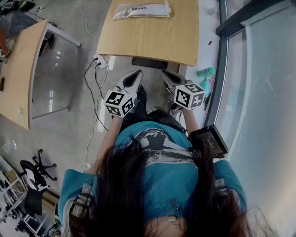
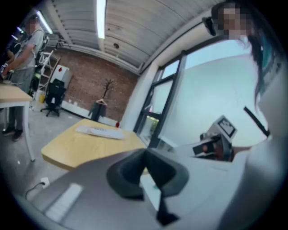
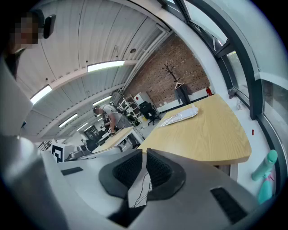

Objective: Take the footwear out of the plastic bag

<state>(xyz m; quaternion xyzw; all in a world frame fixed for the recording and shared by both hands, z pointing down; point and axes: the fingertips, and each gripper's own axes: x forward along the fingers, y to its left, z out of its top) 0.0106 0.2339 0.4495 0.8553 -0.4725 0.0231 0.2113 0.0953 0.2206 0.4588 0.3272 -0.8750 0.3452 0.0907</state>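
Left gripper: your fingers are together, nothing between them.
Right gripper: your fingers are all but together, empty.
Footwear: inside the plastic bag, flat on the tabletop, well ahead of both pairs of fingers.

A yellow wooden table stands just ahead of the left claw and the right claw. Another wooden table is far off to the left of the left claw. A white plug box with black wires lies on the floor, just left of that claw. A green bottle stands near the right claw, on its right. A black chair is far behind the left claw.
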